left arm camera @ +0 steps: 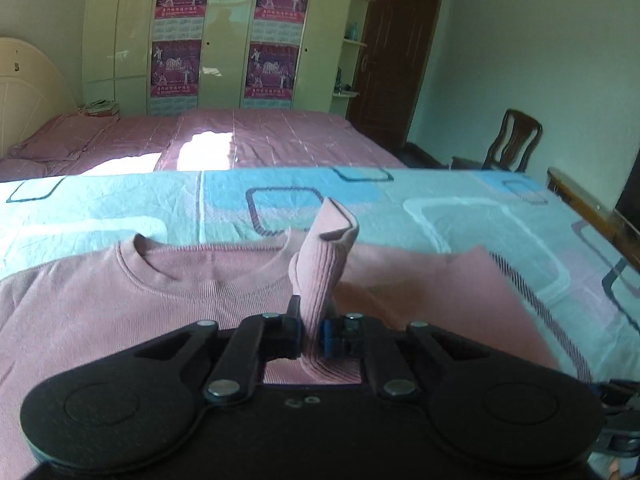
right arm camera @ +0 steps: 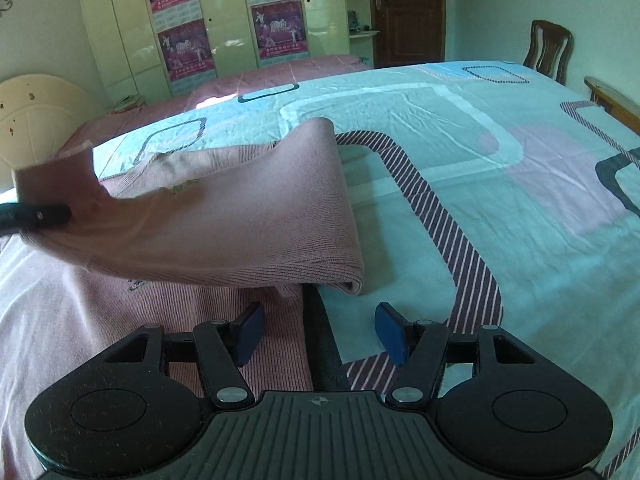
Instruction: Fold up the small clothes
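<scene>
Jaws: left gripper (left arm camera: 315, 330) is clamped tight on the pink cuff (left arm camera: 326, 264) of the sweater's sleeve, which stands up between the pads; right gripper (right arm camera: 319, 332) stands about half open with nothing between its blue pads (right arm camera: 390, 332), hovering over the sweater's side edge where it meets the sheet.
Handling: sweater (left arm camera: 132, 304) looks light, soft and limp, a fine ribbed knit that will drape and sag from any single pinch. Not slippery by the look of it, and not fragile, though the knit may stretch if tugged.
Where to hold: I'd say the ribbed cuff and hem are the firmest bits; a pinch at the side seam or shoulder would likely keep the fold line straight.
Look: dusty pink, round ribbed collar (left arm camera: 200, 258), fine ribs running along the sleeve, a small dark motif on the chest that is too blurred to read.
Where: lying flat, collar away from the grippers, on the near bed; its sleeve (right arm camera: 248, 216) is lifted and carried across the body, the bend at the shoulder forming a soft roll.
Sheet: pale blue sheet (right arm camera: 500, 168) with rounded squares and a striped band, lightly creased.
Beyond: second bed (left arm camera: 280, 136) in pink cover, wardrobe (left arm camera: 224, 32) with posters, dark door (left arm camera: 392, 52), wooden chair (left arm camera: 514, 140).
</scene>
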